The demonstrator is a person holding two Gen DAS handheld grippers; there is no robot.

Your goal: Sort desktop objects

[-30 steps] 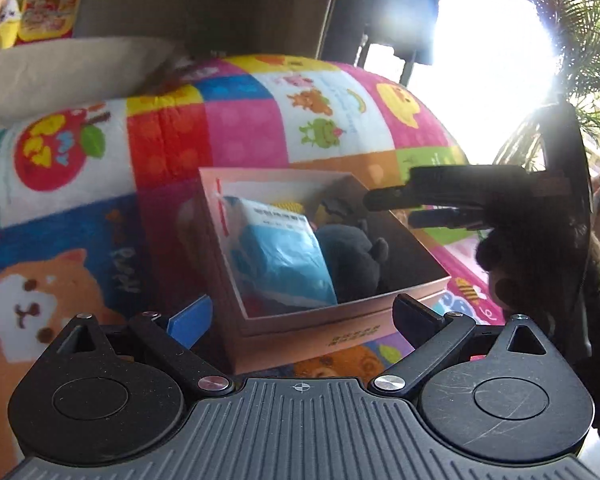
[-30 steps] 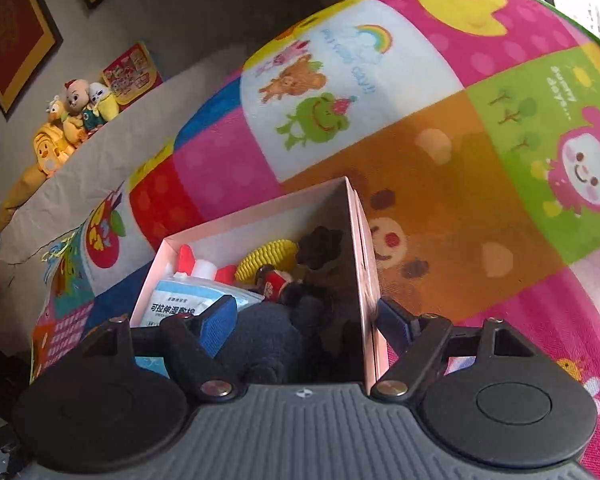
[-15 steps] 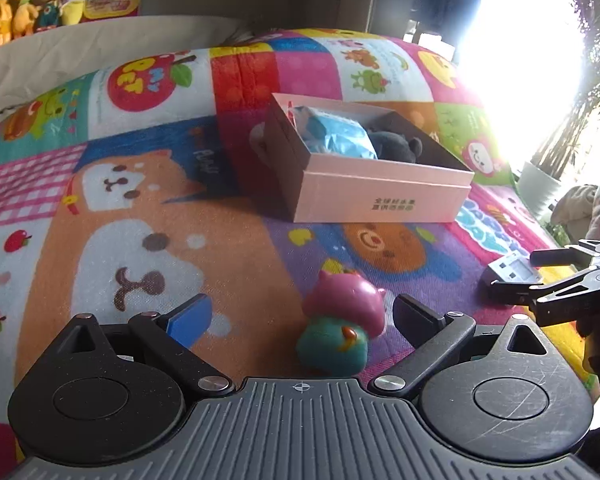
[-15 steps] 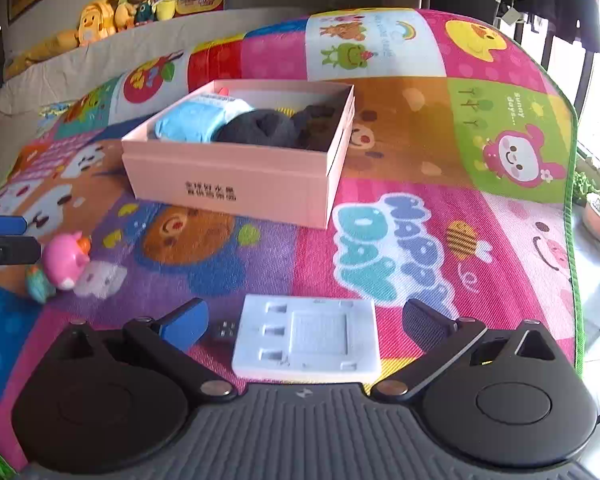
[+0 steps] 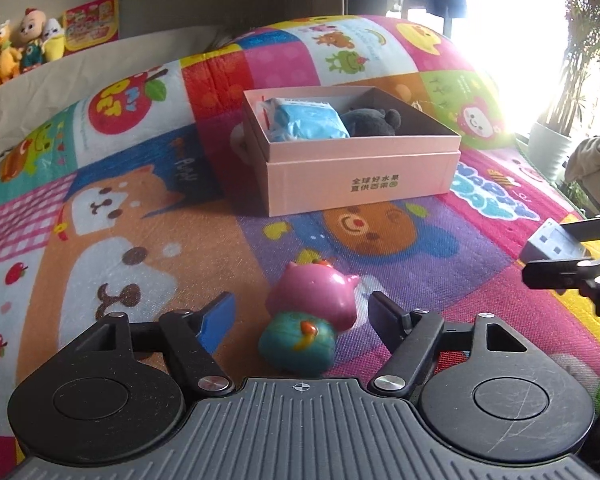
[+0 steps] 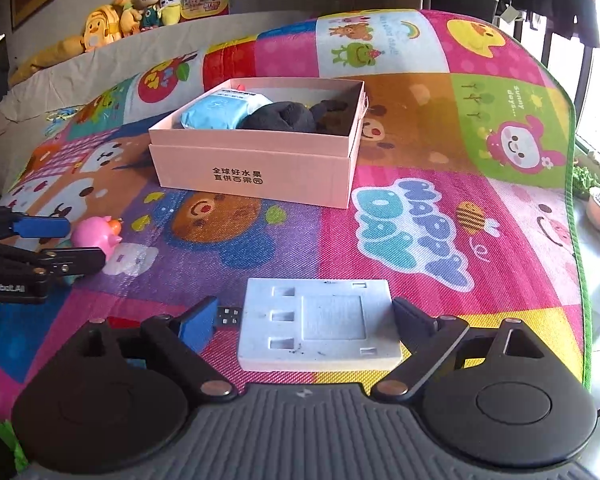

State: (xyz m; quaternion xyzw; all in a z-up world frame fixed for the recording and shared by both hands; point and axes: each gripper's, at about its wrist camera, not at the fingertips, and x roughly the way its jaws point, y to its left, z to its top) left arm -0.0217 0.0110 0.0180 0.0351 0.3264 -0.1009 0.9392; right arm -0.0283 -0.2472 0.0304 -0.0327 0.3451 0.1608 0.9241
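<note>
A pink and teal toy figure [image 5: 308,320] lies on the play mat between the fingers of my left gripper [image 5: 300,318]. Its jaws are closing, with a gap still on each side of the toy. A flat white adapter block [image 6: 320,324] with a short USB plug lies between the fingers of my right gripper [image 6: 304,320]. Those jaws are closing too, and the blue pad stands clear of the block. Farther back is the open pink box [image 5: 360,176], holding a blue packet [image 5: 308,120] and a dark plush [image 5: 372,120]. In the right wrist view the left gripper [image 6: 64,242] straddles the toy [image 6: 96,234].
A colourful play mat [image 5: 140,240] covers the whole surface, and its green edge [image 6: 580,280] drops off at the right. Plush toys [image 6: 132,4] sit on a ledge at the back. Potted plants [image 5: 548,148] stand on the floor to the right.
Both grippers have pulled back from the box and come down to the near part of the mat. The left now straddles the toy with narrower jaws; the right straddles the white block.
</note>
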